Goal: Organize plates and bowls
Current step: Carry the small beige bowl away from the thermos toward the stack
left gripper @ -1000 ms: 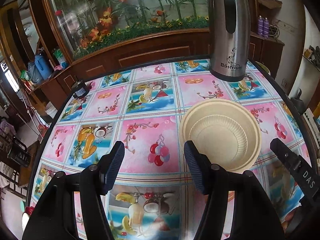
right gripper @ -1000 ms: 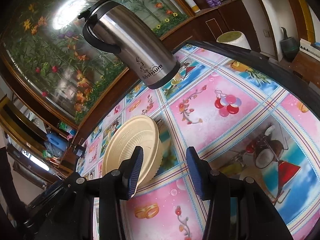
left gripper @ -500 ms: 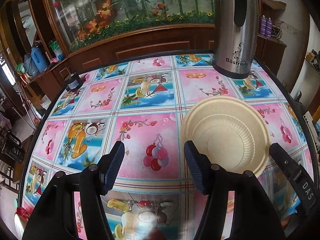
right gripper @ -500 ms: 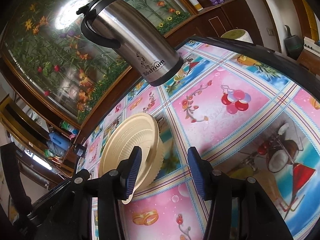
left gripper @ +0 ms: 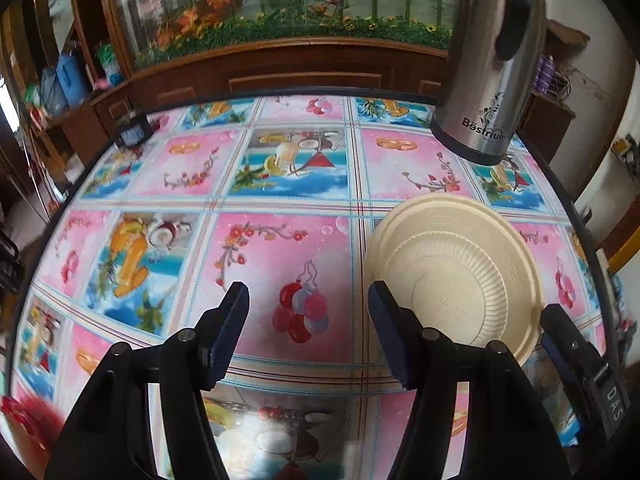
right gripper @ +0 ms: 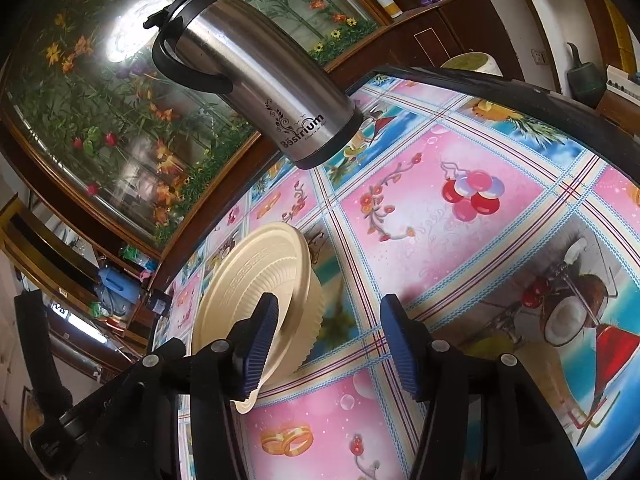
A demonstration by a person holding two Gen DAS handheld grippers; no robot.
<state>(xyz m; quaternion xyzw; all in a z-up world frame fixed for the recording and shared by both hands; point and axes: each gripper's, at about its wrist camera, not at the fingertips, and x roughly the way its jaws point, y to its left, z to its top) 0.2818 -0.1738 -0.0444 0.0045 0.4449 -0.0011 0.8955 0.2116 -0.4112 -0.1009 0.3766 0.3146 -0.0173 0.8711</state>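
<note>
The worktop (left gripper: 288, 240) under my claws is round, covered in a pink and blue patterned cloth with fruit, balloons and rings; its near edge is cut off by my own claw arms in both views, and its far right rim runs out of the left wrist view. Behind it a wooden cabinet (left gripper: 280, 76) holds a large glass panel of painted flowers, blurred and partly glared out in the right wrist view.

The steel flask (left gripper: 486, 80) stands upright on the far right of the worktop. Its top is cut off in the left wrist view; the right wrist view shows its black lid and handle. The lettering near its base looks like "Bästrium", with a finer line beneath too small to read.

The cream bowl (left gripper: 452, 276) sits on the worktop nearer to me than the flask, with ribbed inner walls. It looks like more than one nested together, though I cannot tell how many. Embossed marks on its base and rim are too faint to read. My left claw's right finger hides its near-left rim.

My left claw (left gripper: 308, 320) hangs wide apart over the balloon square, holding nothing. My right claw (right gripper: 328, 336) is also wide and empty; its left finger overlaps the bowl's near rim, but whether it touches I cannot tell. In the left wrist view its body shows "DAS".
</note>
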